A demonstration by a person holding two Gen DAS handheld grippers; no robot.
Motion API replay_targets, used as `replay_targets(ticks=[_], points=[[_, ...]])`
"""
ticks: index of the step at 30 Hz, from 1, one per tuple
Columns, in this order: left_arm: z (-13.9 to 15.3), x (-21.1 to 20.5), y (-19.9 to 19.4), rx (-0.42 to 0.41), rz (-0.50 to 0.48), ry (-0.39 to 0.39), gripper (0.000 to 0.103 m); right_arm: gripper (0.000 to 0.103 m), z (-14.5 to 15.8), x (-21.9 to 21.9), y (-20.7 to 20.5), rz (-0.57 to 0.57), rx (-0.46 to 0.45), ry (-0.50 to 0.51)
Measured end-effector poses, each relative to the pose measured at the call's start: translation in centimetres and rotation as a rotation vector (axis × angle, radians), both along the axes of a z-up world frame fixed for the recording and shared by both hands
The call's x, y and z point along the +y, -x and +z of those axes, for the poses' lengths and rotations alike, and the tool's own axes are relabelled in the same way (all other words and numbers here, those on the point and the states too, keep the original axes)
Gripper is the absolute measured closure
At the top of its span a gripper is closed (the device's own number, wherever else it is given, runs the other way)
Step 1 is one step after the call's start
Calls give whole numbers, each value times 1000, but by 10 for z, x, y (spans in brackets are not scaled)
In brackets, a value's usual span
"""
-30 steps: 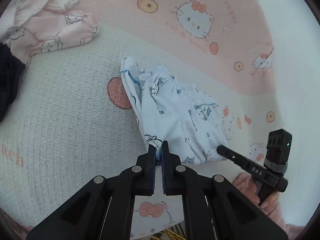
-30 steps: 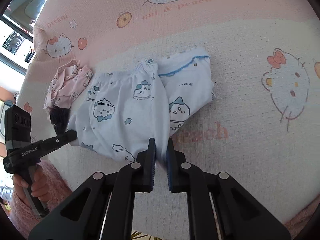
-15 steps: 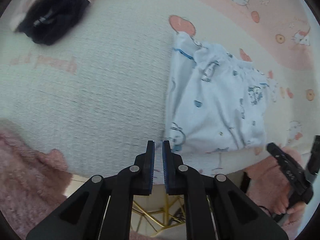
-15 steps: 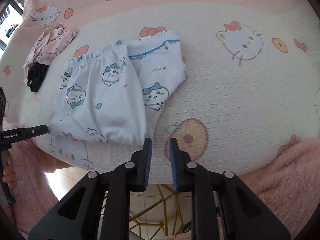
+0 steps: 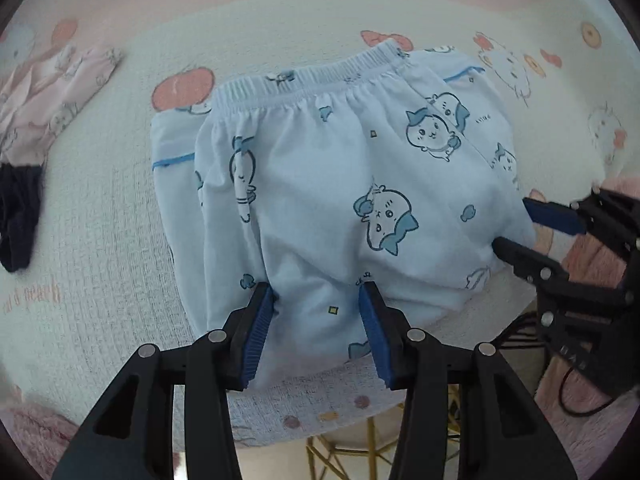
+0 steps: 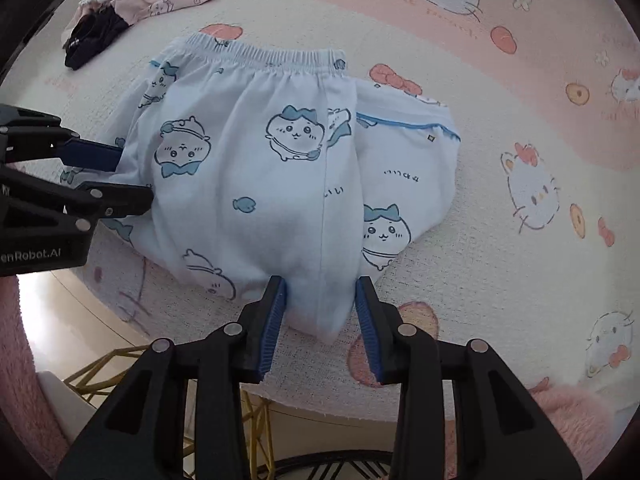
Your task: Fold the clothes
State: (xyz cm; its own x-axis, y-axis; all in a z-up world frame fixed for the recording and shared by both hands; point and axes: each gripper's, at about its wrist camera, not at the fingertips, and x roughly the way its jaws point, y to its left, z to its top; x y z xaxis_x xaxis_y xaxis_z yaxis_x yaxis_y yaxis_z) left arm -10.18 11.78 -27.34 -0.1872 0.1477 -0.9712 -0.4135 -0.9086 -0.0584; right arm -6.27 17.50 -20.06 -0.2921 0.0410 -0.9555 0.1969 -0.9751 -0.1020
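We hold both grippers tipped steeply down over the near edge of the folded pale-blue cotton pants printed with cartoon animals (image 5: 340, 200), which lie flat on the cream-and-pink waffle-knit blanket with cat motifs (image 5: 100, 240), waistband on the far side. Our left gripper (image 5: 316, 300) stands about half open, its blue pads straddling the near hem without pressing it; our right gripper (image 6: 320, 292) stands likewise over the other near corner, cloth between its pads but not pinched. A second ago both were almost closed on the fabric and seen from a different angle; their jaws have just been opening, and the pants have gone from bunched to spread and doubled over. A pink printed garment (image 5: 52, 92) and a dark cloth (image 5: 18, 216) lie well apart on the left. The pants' far layers hide under the top fold, the pink fleece sleeves (image 6: 572, 412) are cut off at the rim, and we cannot see the hands.
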Motion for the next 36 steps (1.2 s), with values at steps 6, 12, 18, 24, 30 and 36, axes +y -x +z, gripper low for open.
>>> replay_targets(ticks=[6,12,18,24,30,36], points=[[6,-20,11,37,-71,169,55,58,-2,26,3,-105,-1,63],[37,-40,-5,91,73,-60,55,58,17,51,-3,-197,37,135],[21,5,-31,104,7,-72,55,58,26,17,-18,-86,93,192],[-5,17,-27,54,-56,6,54,58,4,-21,-9,44,118,71],[-7,13,-33,39,-267,137,52,42,-11,17,-9,-97,57,24],[24,-8,-19,65,-111,-13,52,50,15,39,-16,-160,128,91]])
